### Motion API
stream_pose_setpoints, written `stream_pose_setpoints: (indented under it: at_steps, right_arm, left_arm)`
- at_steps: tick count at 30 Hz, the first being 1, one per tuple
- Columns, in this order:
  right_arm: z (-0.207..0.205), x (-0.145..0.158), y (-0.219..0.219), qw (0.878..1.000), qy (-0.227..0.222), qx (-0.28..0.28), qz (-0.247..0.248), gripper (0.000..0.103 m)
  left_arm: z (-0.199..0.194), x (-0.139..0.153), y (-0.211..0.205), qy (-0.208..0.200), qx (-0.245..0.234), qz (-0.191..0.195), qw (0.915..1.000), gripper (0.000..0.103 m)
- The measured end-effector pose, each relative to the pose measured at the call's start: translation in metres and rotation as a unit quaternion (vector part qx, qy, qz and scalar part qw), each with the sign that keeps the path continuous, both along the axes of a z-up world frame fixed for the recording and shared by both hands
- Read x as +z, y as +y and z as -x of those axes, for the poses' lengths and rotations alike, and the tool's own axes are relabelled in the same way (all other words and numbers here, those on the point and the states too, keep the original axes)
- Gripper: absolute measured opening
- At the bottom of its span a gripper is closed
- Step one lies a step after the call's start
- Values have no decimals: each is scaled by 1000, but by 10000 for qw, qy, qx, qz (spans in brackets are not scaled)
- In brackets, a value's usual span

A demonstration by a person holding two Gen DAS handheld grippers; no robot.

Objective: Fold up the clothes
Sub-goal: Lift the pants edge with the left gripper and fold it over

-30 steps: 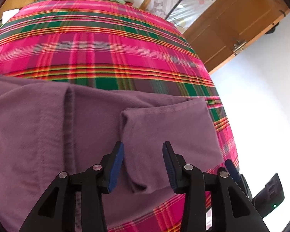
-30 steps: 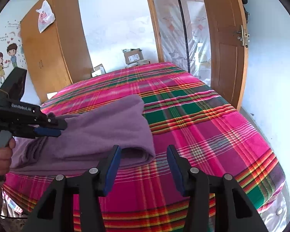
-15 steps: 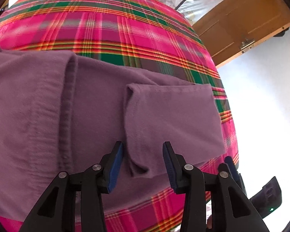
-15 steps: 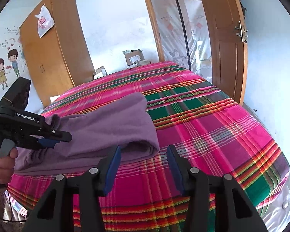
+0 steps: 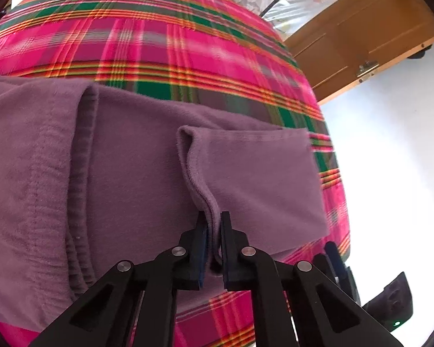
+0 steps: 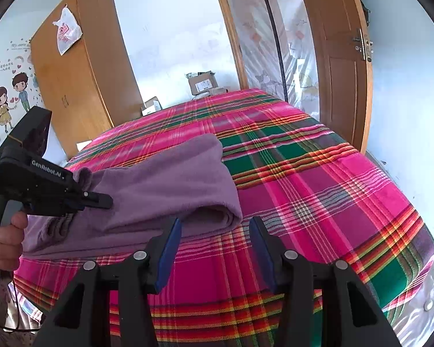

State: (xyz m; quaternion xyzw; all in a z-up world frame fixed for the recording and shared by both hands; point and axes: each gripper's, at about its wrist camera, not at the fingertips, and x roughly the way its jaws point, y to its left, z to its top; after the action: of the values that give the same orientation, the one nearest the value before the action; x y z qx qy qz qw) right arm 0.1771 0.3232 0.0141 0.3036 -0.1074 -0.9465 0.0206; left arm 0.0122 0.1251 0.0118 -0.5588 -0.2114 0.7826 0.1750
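A purple garment (image 5: 130,173) lies folded near the front edge of the bed; the right wrist view shows it (image 6: 165,182) as a thick folded stack. Its upper flap (image 5: 260,179) has a raised edge that runs between the pads of my left gripper (image 5: 214,217). The jaws are closing and press on that edge. In the right wrist view the left gripper (image 6: 101,199) reaches in from the left, held by a hand (image 6: 5,240). My right gripper (image 6: 214,221) stands open just in front of the garment's folded corner, holding nothing.
The bed wears a pink, green and orange plaid cover (image 6: 303,188) that falls away at the front and right. A wooden wardrobe (image 6: 81,72) stands at the back left, cardboard boxes (image 6: 202,82) behind the bed, and a wooden door (image 6: 341,57) at the right.
The left jaws have closed from wide open onto the raised edge of the purple flap, and the left view has drawn closer to the garment. The right gripper has not moved.
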Motion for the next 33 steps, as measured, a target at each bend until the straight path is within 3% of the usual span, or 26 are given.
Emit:
stream_pose_setpoints:
  at_steps: [10,19,28,33]
  right_arm:
    - [1,-2,-19,9981,45,101,-599,50]
    - [6,4,-33,9922,288,-247,-1188,52]
    - [26,15,-46,9871,481,-517,-1439,52]
    - [44,13,-46,9774,282,-928,-1878,52]
  left_arm:
    - [7,44,2,238,-111,-816,9963,8]
    - [9,85,17,487,-397,-1607,9850,8]
    - [13,105,41,577,-579,-1843,9795,8]
    - [13,119,54,683,-769,-1946,9755,8]
